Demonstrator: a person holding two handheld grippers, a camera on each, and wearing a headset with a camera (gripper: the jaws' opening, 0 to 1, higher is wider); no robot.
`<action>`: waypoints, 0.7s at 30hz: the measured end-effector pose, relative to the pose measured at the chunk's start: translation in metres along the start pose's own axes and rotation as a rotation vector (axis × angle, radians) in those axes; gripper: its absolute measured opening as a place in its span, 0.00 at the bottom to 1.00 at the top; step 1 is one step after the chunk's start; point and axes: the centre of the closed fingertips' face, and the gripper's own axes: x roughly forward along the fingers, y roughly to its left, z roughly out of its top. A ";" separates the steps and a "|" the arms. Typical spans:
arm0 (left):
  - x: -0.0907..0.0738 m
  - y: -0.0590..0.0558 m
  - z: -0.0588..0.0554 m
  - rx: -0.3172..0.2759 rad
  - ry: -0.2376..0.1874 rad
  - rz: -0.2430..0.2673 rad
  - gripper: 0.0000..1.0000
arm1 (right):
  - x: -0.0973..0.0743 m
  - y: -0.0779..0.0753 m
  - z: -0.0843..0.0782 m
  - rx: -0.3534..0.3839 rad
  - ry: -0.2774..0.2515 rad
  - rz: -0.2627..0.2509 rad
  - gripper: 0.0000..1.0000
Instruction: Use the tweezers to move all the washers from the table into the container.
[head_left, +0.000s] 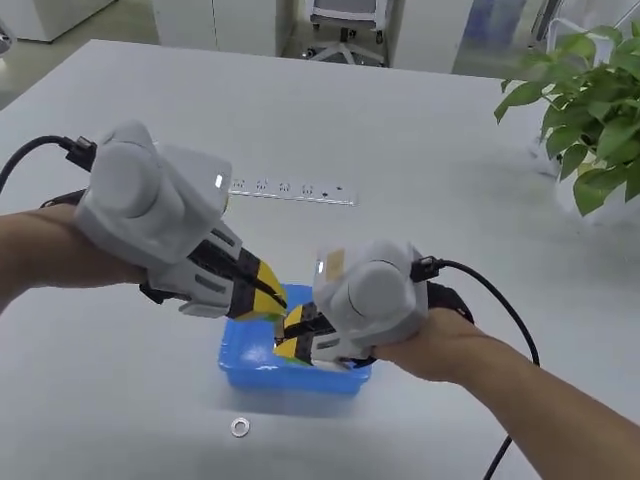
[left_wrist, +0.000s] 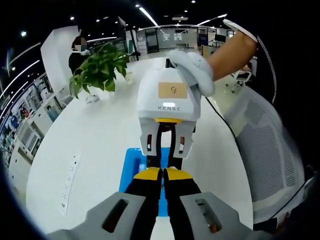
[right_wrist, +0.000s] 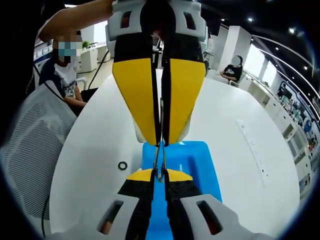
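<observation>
Though head view hides them, tweezers sit pinched in both left gripper & right gripper fingers, over container.

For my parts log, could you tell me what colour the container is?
The container is blue; right gripper view shows it best.

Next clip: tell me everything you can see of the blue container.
The blue container is a shallow rectangular tray, plastic-looking, with a raised rim, flat on the white table. The left hand-held gripper and the right hand-held gripper meet over it, holding tweezers, hiding most of its inside. A washer lies on the table beside it, apart.
</observation>
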 end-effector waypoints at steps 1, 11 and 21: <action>0.001 0.002 -0.002 -0.004 -0.001 -0.001 0.06 | 0.001 -0.001 -0.001 0.002 0.001 0.001 0.10; 0.010 0.011 -0.017 -0.021 0.011 0.000 0.06 | 0.015 -0.010 -0.012 0.021 0.014 0.012 0.10; 0.018 0.017 -0.031 -0.035 0.030 0.000 0.06 | 0.027 -0.012 -0.023 0.040 0.028 0.036 0.10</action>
